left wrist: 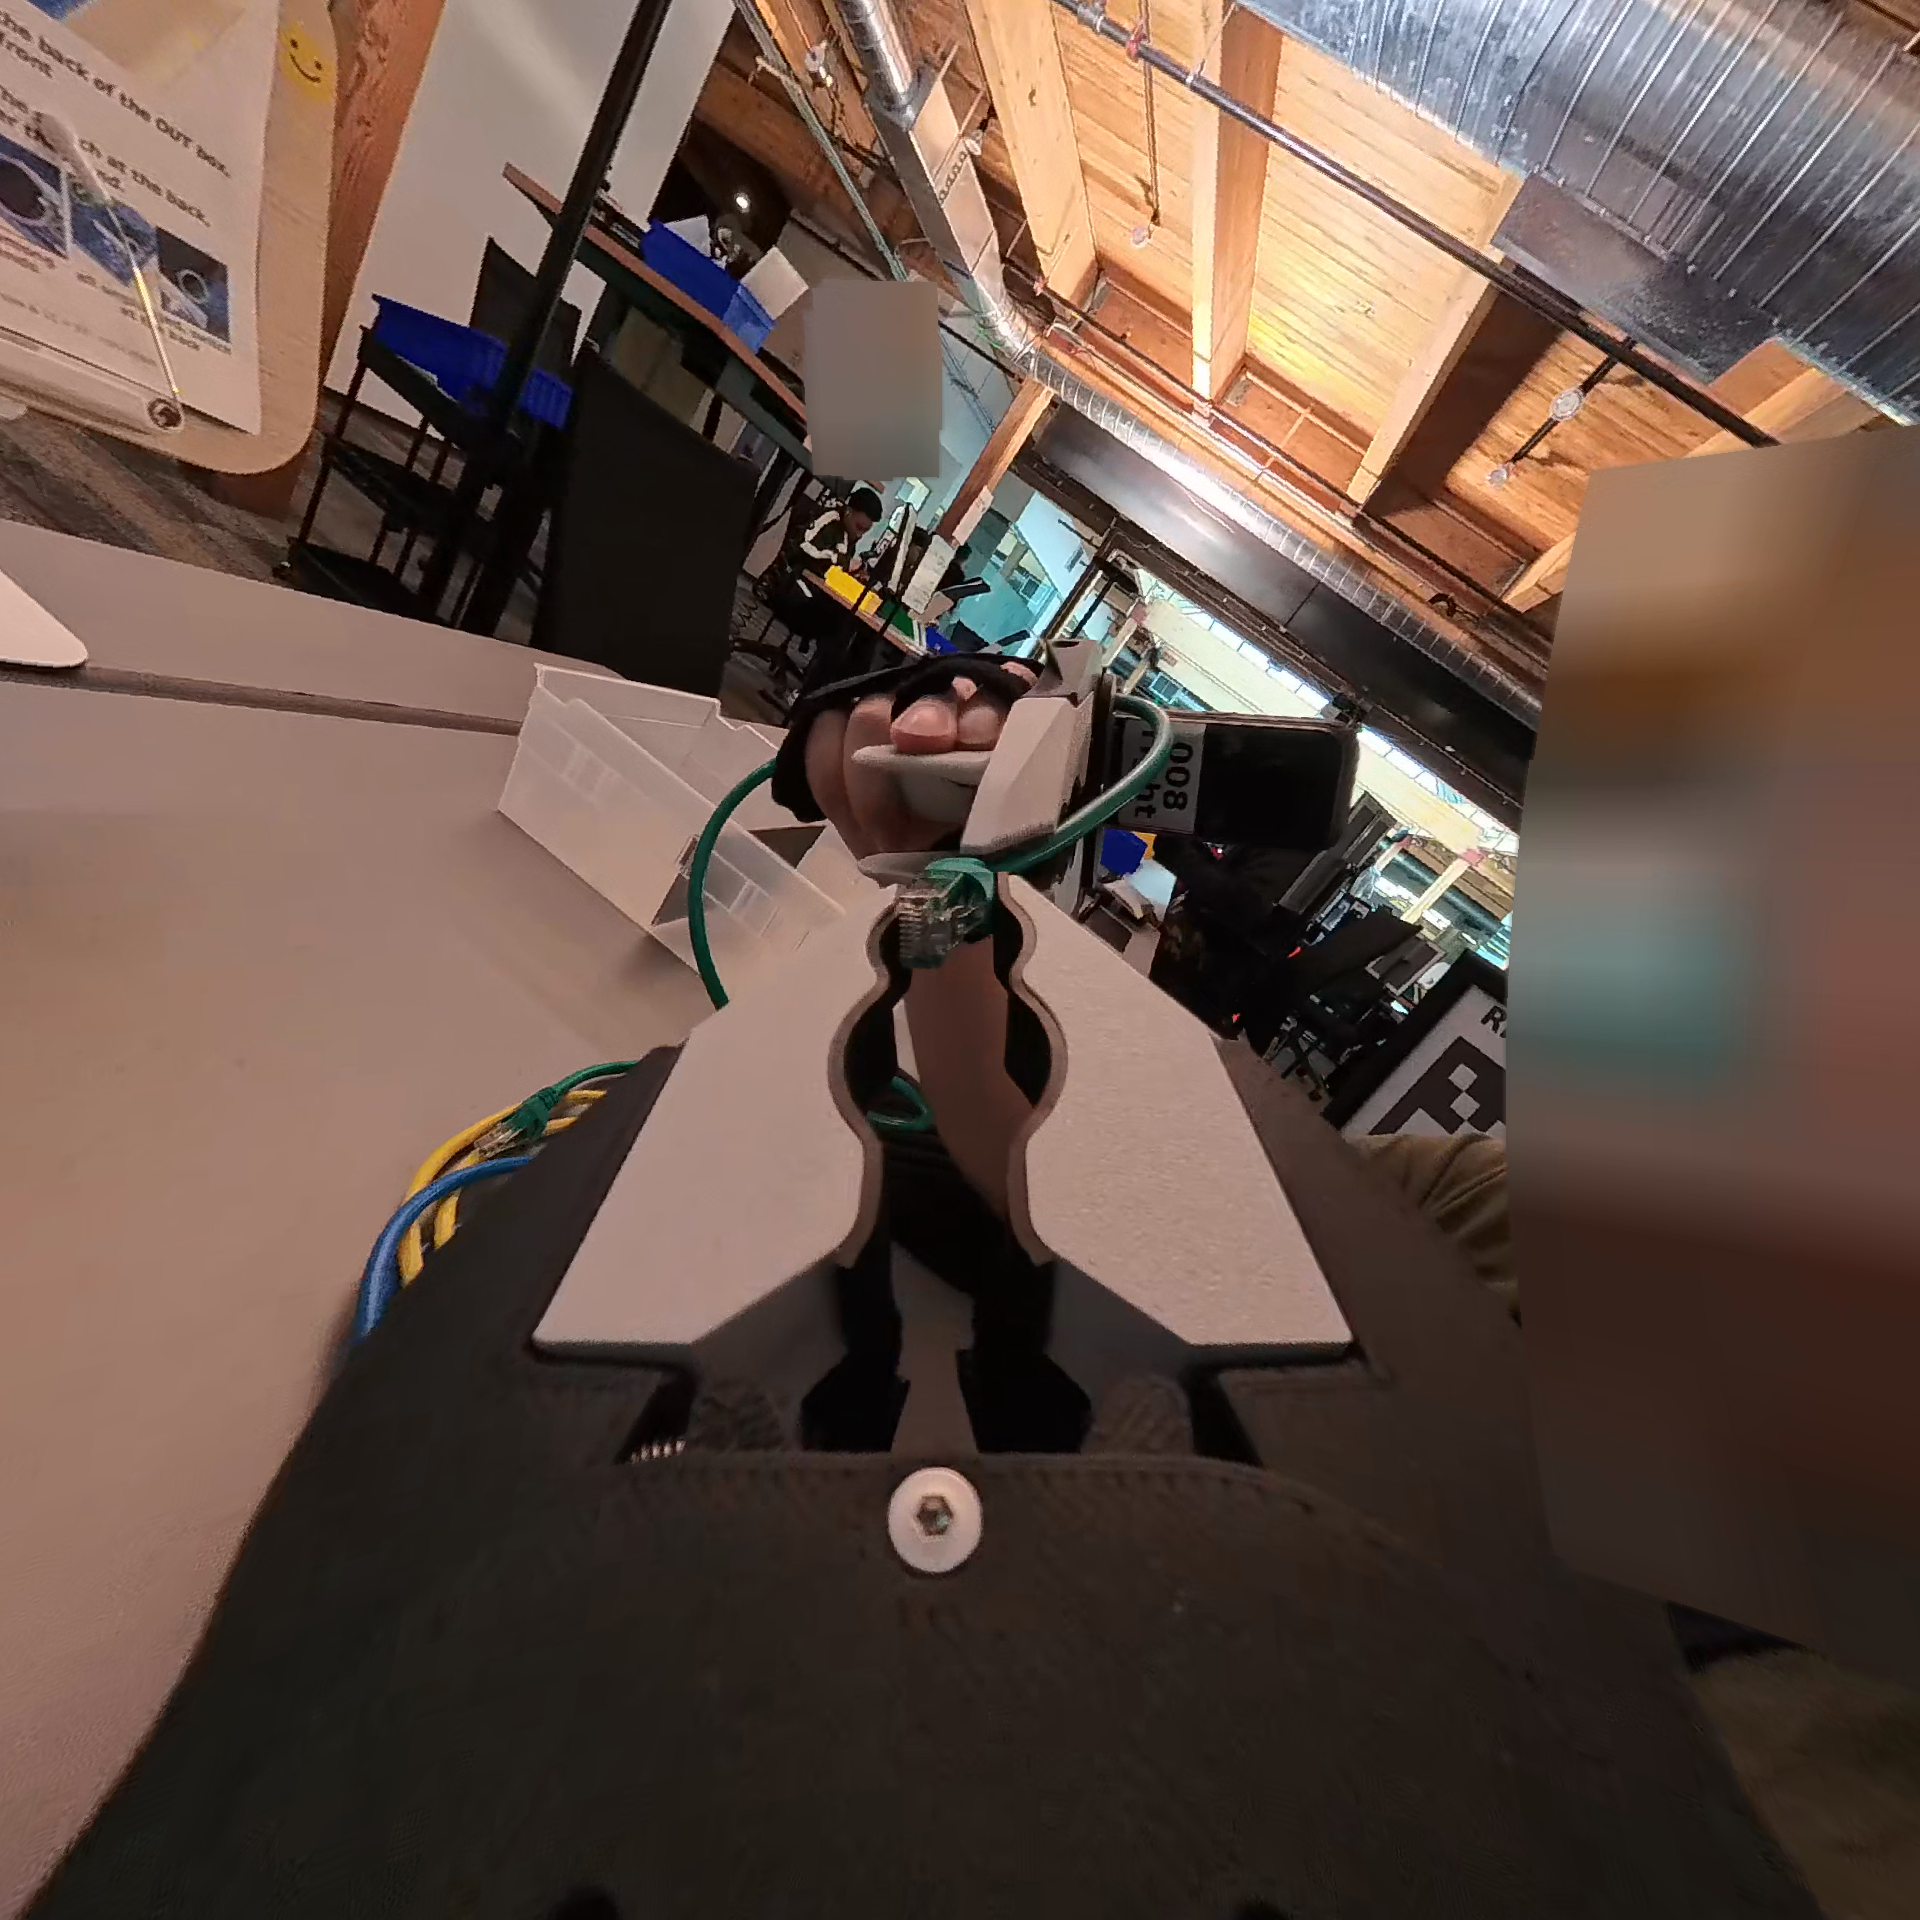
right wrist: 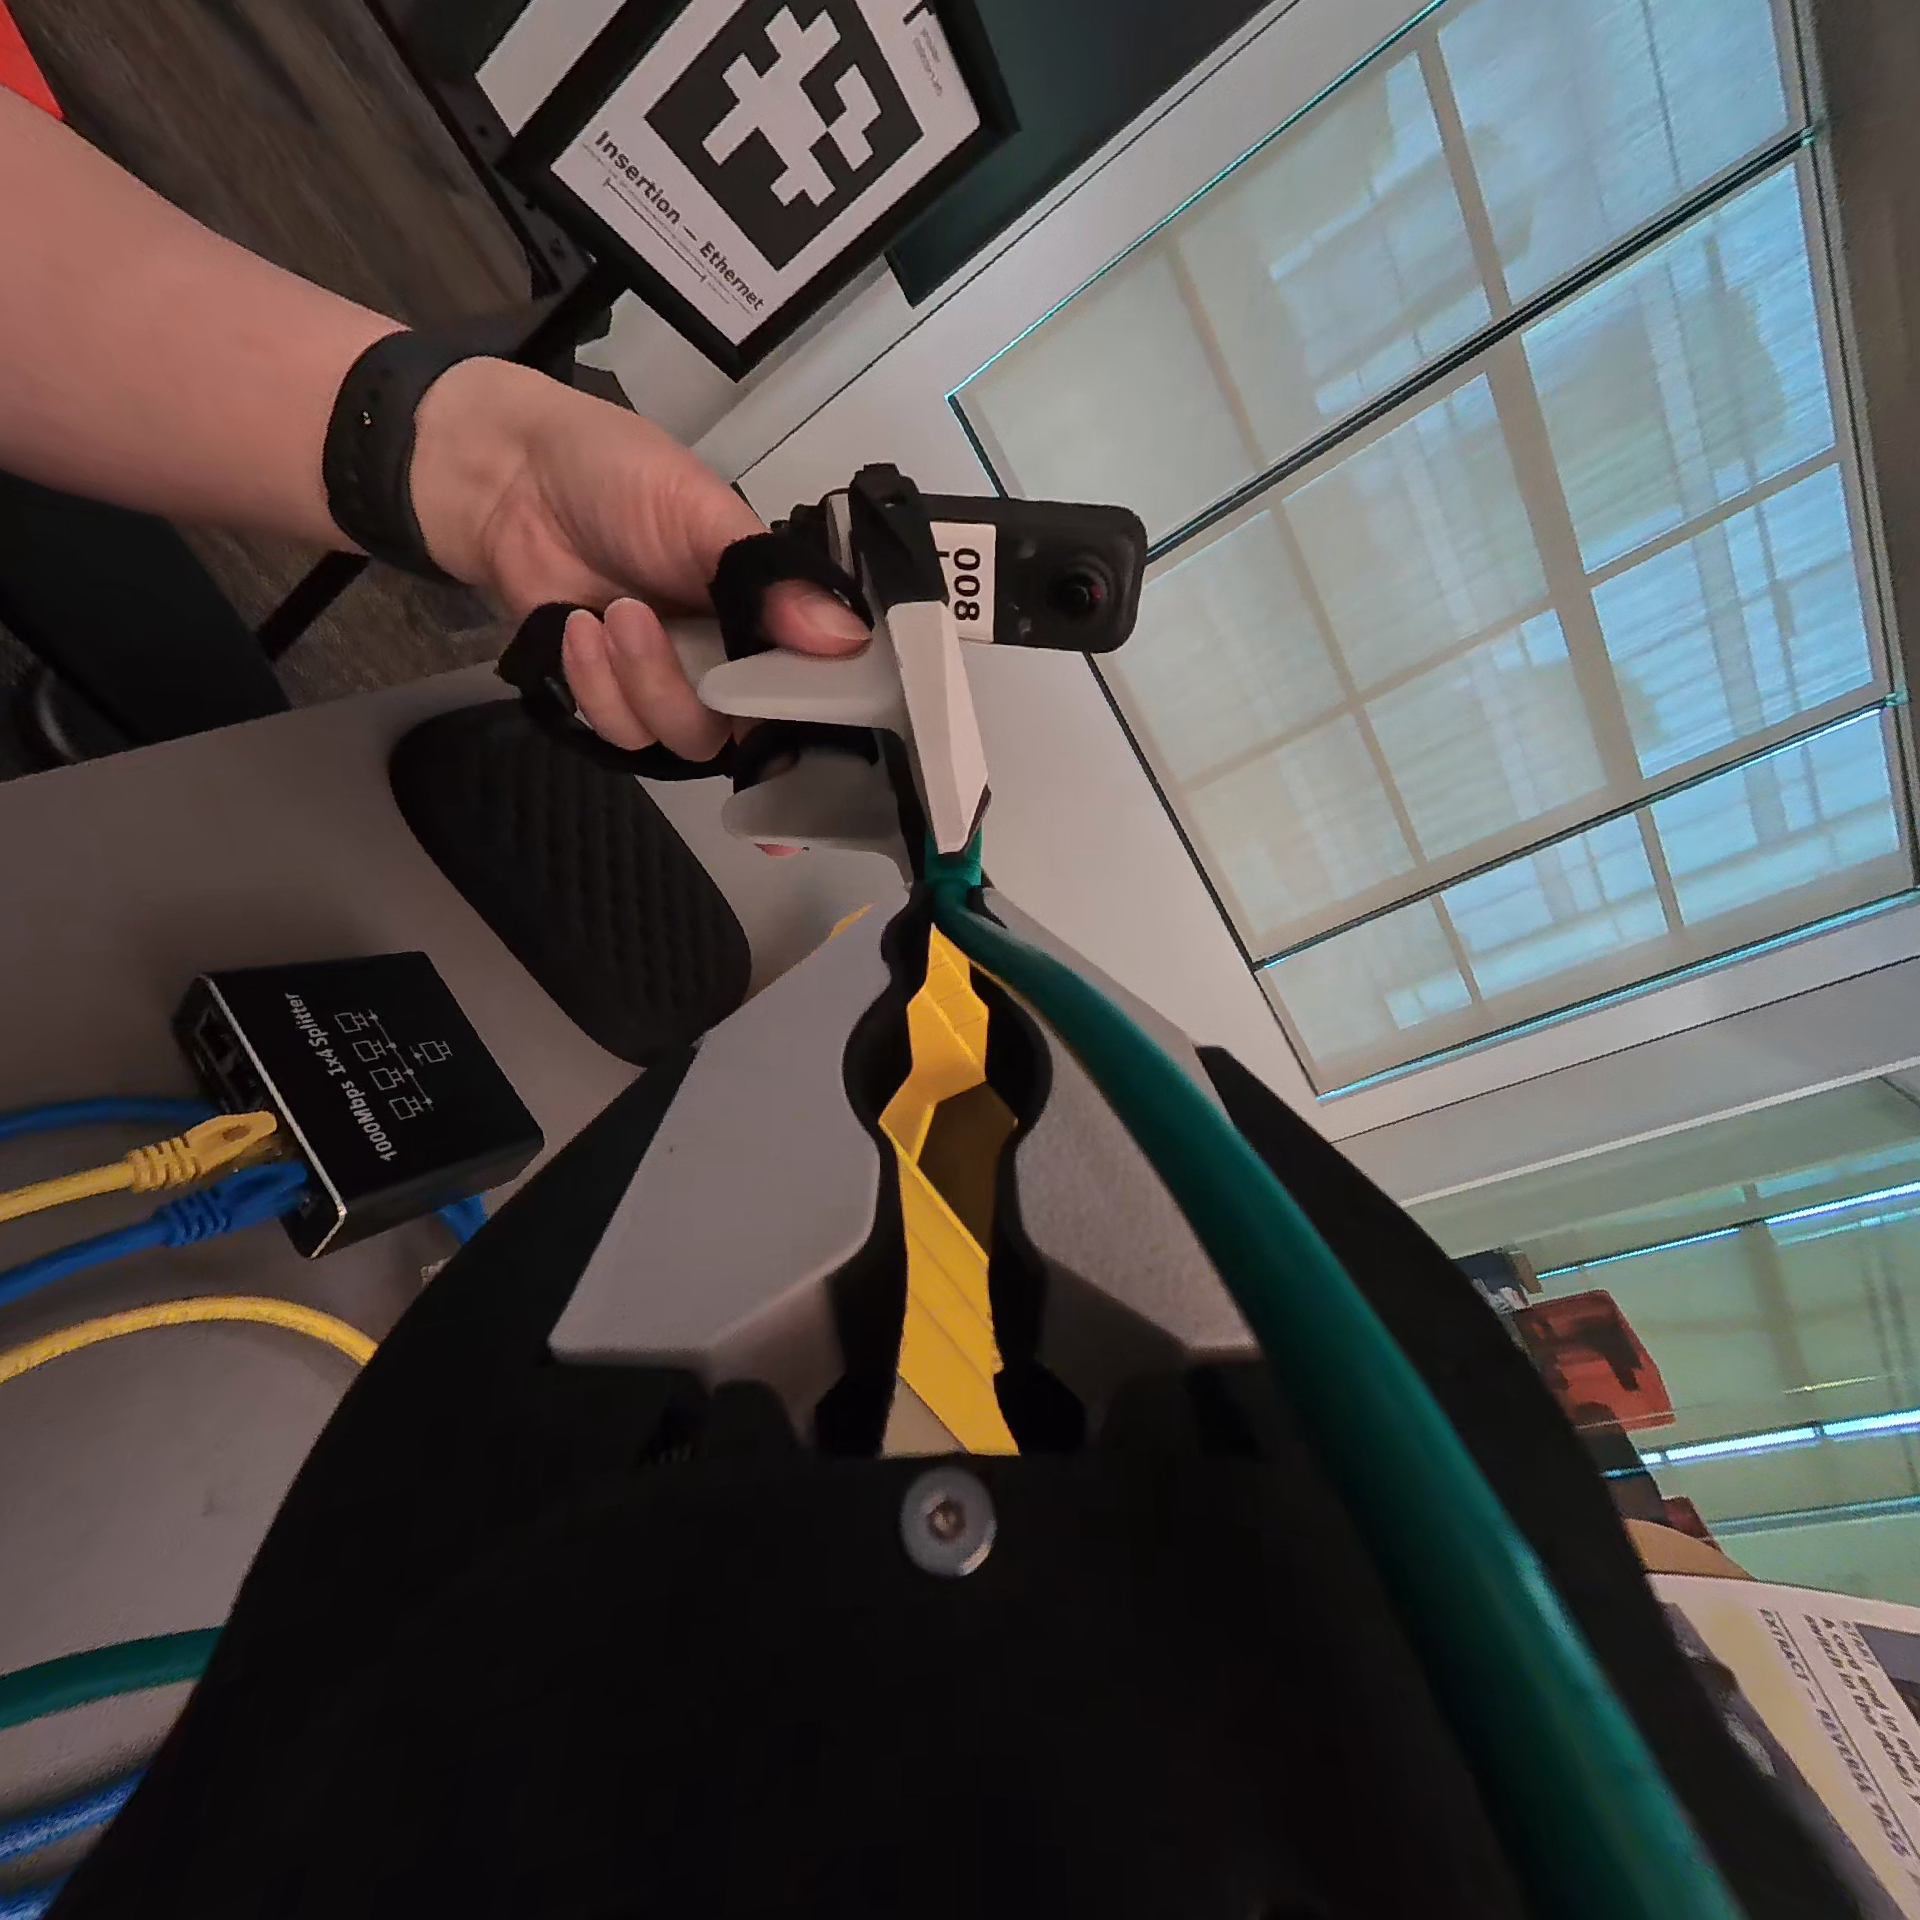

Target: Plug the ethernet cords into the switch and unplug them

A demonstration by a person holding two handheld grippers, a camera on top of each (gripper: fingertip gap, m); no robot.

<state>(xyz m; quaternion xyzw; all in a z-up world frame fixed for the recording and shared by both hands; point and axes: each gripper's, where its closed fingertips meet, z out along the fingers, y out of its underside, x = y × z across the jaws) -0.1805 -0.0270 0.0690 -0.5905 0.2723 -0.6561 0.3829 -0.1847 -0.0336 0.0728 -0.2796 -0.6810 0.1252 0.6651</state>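
Note:
A green ethernet cord is held in the air between both grippers. In the left wrist view my left gripper (left wrist: 940, 909) is shut on its clear plug (left wrist: 928, 923). The cord (left wrist: 717, 873) loops down to the table. My right gripper (left wrist: 982, 847), held by a hand, meets it tip to tip. In the right wrist view my right gripper (right wrist: 948, 896) is shut on the green cord (right wrist: 1195, 1143) at its boot, with the left gripper (right wrist: 961, 826) just above. The black switch (right wrist: 364, 1101) lies on the table at the left, with a yellow plug (right wrist: 203, 1143) and a blue plug (right wrist: 223, 1205) in its ports.
A black textured pad (right wrist: 566, 873) lies behind the switch. Loose blue and yellow cords (right wrist: 187, 1320) run off to the left. A clear white plastic organizer (left wrist: 644, 800) stands on the grey table (left wrist: 208, 987). A bundle of yellow, blue and green cords (left wrist: 478, 1164) lies by my left gripper. Left and right tips are no more than a few centimetres apart. Left tips and right tips are each some 20 cm from the black switch (right wrist: 364, 1101).

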